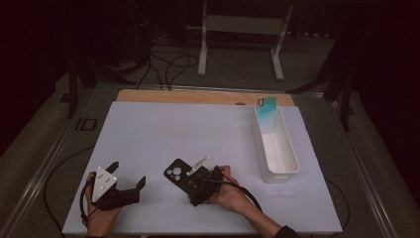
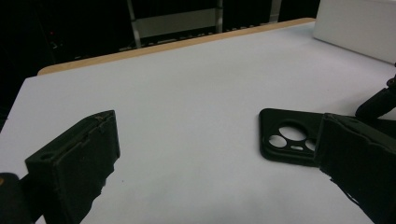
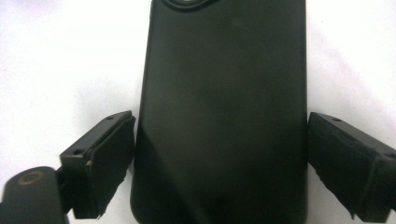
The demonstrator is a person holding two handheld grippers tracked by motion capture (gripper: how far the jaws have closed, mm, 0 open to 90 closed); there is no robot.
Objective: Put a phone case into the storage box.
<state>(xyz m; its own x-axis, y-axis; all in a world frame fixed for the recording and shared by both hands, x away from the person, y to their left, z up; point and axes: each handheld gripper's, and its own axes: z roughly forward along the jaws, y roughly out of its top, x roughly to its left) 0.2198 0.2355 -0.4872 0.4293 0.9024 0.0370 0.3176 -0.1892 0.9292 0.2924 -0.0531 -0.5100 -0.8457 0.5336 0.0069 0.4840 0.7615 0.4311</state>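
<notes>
A black phone case (image 1: pixel 176 174) lies flat on the white table top (image 1: pixel 163 129), back up, its camera cut-outs toward the far left. My right gripper (image 1: pixel 197 182) sits at the case's near end. In the right gripper view the case (image 3: pixel 224 107) runs up between the jaws of the right gripper (image 3: pixel 222 119), and both pads press its long edges. My left gripper (image 1: pixel 130 173) rests open near the table's front left, empty. In the left gripper view the gripper (image 2: pixel 219 119) looks across the table at the case (image 2: pixel 289 140), partly hidden by its right jaw.
A long white bin (image 1: pixel 292 153) stands at the right of the table, with a teal phone-shaped item (image 1: pixel 268 110) propped upright at its far end. A wooden strip (image 1: pixel 198 96) borders the far edge. Cables and a white stand (image 1: pixel 242 25) lie on the floor beyond.
</notes>
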